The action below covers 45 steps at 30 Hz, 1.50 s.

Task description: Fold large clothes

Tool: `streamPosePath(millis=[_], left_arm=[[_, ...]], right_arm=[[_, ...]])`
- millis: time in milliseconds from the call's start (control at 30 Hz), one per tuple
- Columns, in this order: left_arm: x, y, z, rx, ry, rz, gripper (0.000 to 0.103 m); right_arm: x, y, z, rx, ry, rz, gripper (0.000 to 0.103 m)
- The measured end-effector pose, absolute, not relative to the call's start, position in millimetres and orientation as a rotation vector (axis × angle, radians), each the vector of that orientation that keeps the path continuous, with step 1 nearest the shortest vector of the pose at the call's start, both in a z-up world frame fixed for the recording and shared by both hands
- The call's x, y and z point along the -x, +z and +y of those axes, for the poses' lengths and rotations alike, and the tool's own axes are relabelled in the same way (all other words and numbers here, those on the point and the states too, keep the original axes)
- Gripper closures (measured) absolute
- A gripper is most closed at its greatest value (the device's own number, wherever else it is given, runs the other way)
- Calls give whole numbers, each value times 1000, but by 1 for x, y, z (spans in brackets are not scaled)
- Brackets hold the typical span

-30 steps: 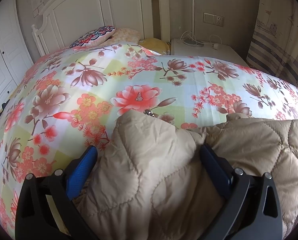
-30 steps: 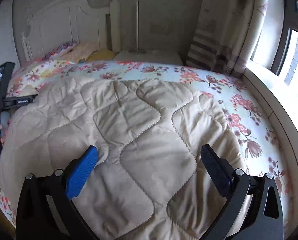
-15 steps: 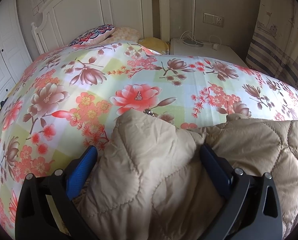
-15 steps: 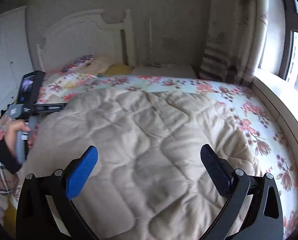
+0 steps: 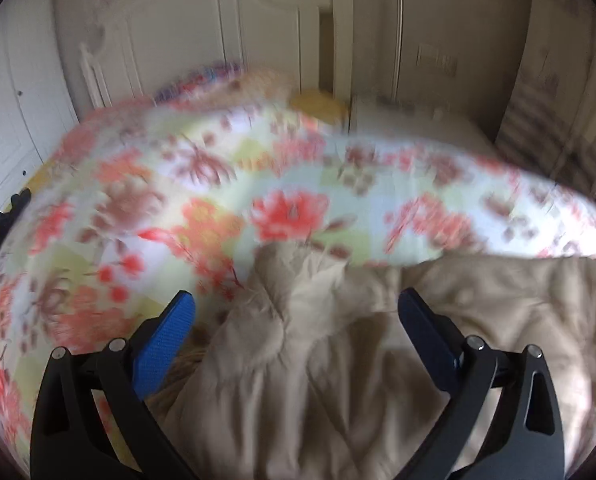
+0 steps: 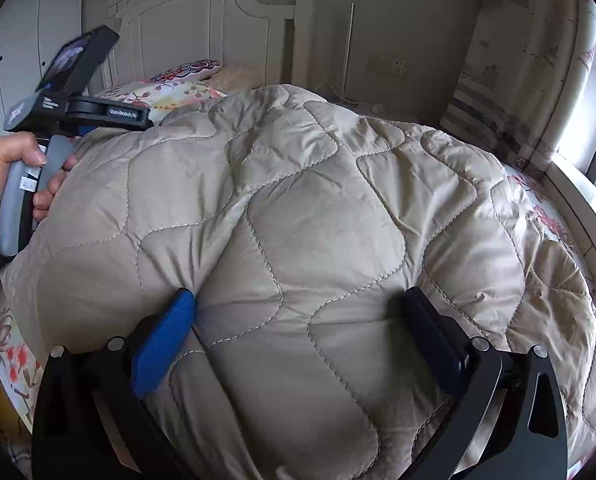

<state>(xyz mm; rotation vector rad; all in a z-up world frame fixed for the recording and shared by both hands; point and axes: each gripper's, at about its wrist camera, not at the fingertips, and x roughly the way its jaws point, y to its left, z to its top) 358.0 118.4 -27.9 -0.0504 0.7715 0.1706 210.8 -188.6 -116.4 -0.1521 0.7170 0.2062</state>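
Bedding with a pink and red flower print covers the bed (image 5: 186, 216), which fills most of both views. Behind the bed stands a white panelled headboard (image 6: 202, 28), with a patterned pillow (image 6: 188, 70) lying at its foot. Beside the headboard a wall socket (image 6: 385, 66) is set in the beige wall, and further to that side hangs a striped curtain (image 6: 493, 92) next to a bright window. On the other side of the bed are white cupboard doors (image 5: 6, 128). No container shows in either view.

On the bed lies the beige quilted garment (image 6: 317, 220), puffy, stitched in wavy lines, creased and bunched. In the right wrist view it bulges up over most of the bed. The left wrist view is blurred.

The left gripper (image 5: 296, 314) has its fingers spread wide with garment fabric heaped between them; whether they touch it I cannot tell. The right gripper (image 6: 299, 308) is likewise spread wide, its blue finger (image 6: 166, 340) pressing into a fold. A hand (image 6: 6, 184) grasps the left gripper's grey handle at the garment's edge.
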Motion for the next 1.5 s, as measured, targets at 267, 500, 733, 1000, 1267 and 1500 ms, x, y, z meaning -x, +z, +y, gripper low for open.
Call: streamPosePath(millis=[267, 500, 733, 1000, 1267, 1500], left_arm=[[-291, -50, 13, -278, -40, 736, 2], [-291, -67, 16, -220, -31, 720, 2], [-288, -67, 22, -214, -22, 697, 2], [-288, -67, 22, -210, -25, 700, 2], [-231, -23, 26, -64, -58, 614, 2], [-209, -72, -12, -209, -90, 697, 2]], right_arm=[[-210, -117, -189, 144, 207, 706, 4], [-180, -88, -196, 128, 195, 656, 5], [-156, -86, -262, 116, 58, 619, 5], [-172, -124, -301, 63, 25, 703, 4], [-140, -84, -275, 53, 43, 588, 5], [-156, -127, -213, 208, 135, 692, 4]])
